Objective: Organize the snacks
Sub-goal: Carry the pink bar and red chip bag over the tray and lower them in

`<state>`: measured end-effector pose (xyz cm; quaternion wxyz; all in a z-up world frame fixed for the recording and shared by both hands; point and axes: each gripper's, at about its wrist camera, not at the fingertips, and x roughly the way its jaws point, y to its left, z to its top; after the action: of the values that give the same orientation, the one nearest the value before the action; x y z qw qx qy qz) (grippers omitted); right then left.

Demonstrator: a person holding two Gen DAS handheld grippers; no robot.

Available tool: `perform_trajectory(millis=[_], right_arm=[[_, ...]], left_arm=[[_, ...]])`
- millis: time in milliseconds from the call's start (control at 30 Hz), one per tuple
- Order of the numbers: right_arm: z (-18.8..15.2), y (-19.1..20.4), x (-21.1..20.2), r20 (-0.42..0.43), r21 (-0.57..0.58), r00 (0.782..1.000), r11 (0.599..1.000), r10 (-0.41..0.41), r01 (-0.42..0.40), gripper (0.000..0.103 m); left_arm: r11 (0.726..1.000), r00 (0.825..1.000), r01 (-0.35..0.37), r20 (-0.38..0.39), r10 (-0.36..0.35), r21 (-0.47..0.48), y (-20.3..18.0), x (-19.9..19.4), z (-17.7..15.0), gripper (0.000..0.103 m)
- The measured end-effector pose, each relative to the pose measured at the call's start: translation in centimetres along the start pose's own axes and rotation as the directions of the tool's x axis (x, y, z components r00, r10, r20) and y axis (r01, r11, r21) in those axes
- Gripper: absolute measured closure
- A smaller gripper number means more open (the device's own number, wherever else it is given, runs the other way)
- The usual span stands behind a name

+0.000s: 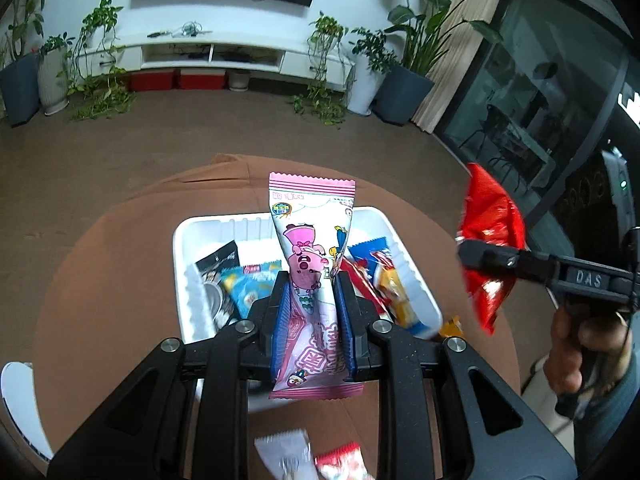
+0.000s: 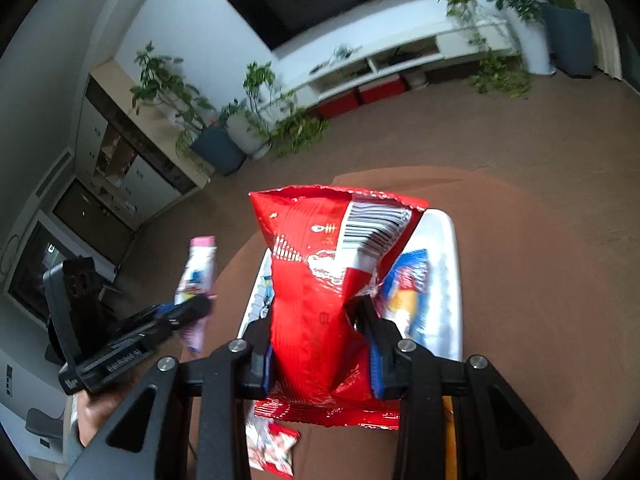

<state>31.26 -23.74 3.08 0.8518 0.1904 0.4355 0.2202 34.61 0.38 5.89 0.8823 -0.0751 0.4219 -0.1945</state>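
Currently I'm gripping a pink packet [image 1: 310, 276] in my left gripper [image 1: 310, 280] and a red bag [image 2: 320, 292] in my right gripper [image 2: 316, 312] over the half-filled white bin [image 1: 188, 240]; two loose packets [image 1: 312, 460] are still lying near on the table [image 1: 100, 260].

Raised letters "DAS" on the right hand-held gripper [image 1: 486, 258] body at 3 o'clock in the left wrist view, barcode stripes on the red snack bag [image 2: 320, 280], numbers unreadable, Chinese characters on the pink snack packet [image 1: 310, 280], too distorted to read
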Motion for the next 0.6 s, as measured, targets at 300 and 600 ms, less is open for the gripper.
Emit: perform_trajectory(millis=[300, 600], right_arm=[[0.7, -0.9, 8.3, -0.138, -0.003, 0.985, 0.994, -0.106, 0.107, 0.066], [1.2, -1.5, 11.6, -0.164, -0.048, 0.972, 0.986, -0.166, 0.16, 0.066]], left_arm=[[0.999, 0.996, -0.042, -0.074, 0.043, 0.018, -0.1, 7.0, -0.6, 0.083], [0.997, 0.991, -0.069, -0.11, 0.073, 0.047, 0.1, 11.1, -1.0, 0.083]])
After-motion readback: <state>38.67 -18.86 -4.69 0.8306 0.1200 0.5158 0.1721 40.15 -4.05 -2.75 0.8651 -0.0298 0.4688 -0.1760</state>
